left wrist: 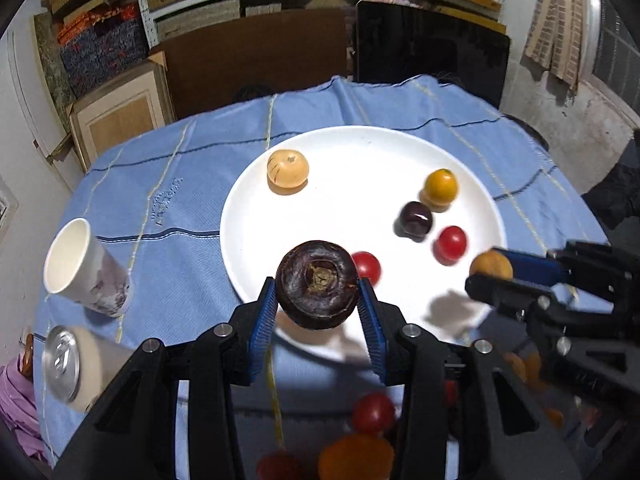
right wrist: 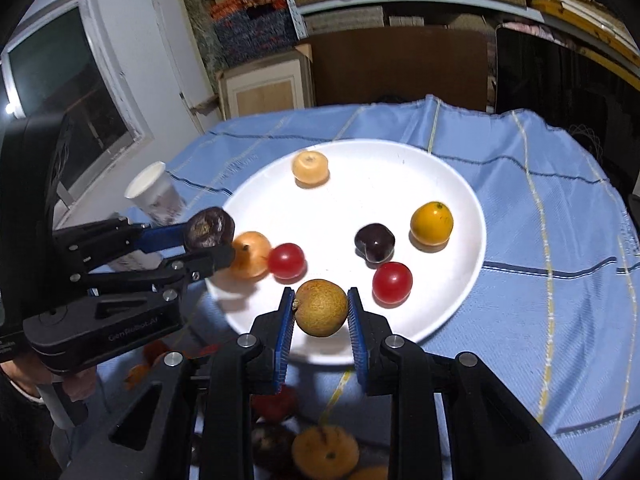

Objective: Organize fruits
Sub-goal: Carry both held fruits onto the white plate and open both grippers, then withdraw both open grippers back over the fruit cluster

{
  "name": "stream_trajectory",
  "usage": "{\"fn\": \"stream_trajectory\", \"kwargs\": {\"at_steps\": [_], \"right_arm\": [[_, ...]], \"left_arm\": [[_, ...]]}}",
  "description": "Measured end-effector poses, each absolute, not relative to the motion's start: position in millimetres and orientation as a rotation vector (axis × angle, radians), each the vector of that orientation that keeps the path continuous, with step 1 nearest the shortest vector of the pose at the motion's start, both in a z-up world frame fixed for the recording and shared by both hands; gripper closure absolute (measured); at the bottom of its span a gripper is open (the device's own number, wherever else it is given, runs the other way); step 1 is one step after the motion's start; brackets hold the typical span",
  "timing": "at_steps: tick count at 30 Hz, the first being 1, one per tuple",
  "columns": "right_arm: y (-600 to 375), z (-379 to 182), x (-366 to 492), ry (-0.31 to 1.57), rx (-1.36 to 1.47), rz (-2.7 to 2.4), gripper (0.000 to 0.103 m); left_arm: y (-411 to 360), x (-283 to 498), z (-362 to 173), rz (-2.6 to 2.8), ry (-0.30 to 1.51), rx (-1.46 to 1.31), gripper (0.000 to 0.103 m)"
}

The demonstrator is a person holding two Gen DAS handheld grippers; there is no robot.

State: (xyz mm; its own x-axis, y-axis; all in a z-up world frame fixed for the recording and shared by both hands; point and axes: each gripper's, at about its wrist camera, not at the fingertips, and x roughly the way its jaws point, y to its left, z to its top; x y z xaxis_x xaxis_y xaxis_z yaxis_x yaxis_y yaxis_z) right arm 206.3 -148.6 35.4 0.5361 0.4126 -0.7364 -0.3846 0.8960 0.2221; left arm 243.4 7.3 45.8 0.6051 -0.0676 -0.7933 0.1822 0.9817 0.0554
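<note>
The left gripper [left wrist: 318,292] clamps one dark purple fruit [left wrist: 317,284]; the right gripper [right wrist: 320,308] clamps one brown fruit [right wrist: 321,307]. Ahead of both, the white plate [right wrist: 360,168] carries six fruits: two red, three orange-yellow, one dark.

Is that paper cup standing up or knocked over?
Standing up. The cup rests on its narrow base on the blue cloth, its open mouth facing up; its lean looks like lens distortion.

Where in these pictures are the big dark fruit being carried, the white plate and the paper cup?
Dark fruit [left wrist: 317,284]: left wrist view, on its stem end, between the left jaws.
White plate [left wrist: 360,152]: left wrist view, on a bare patch of its far side.
Paper cup [left wrist: 68,254]: left wrist view, on its white inside.
</note>
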Motion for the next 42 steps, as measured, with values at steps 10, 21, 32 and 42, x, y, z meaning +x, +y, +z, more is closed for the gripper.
{"fn": "stream_trajectory", "kwargs": {"at_steps": [10,21,32,42], "right_arm": [[-146.2,31.9,203.9,0.872,0.03,0.454,0.054],[-206.6,46.3,140.5,0.83,0.148,0.416,0.036],[-228.2,27.7,70.6,0.834,0.166,0.39,0.034],[-212.5,12.7,39.1,0.863,0.076,0.379,0.034]], "left_arm": [[3.7,253.3,61.7,-0.112,0.804,0.117,0.023],[17.9,183.5,65.3,-0.121,0.822,0.118,0.02],[24.4,85.1,53.4,-0.116,0.797,0.141,0.014],[33.8,40.6,32.3,-0.109,0.852,0.107,0.014]]}}
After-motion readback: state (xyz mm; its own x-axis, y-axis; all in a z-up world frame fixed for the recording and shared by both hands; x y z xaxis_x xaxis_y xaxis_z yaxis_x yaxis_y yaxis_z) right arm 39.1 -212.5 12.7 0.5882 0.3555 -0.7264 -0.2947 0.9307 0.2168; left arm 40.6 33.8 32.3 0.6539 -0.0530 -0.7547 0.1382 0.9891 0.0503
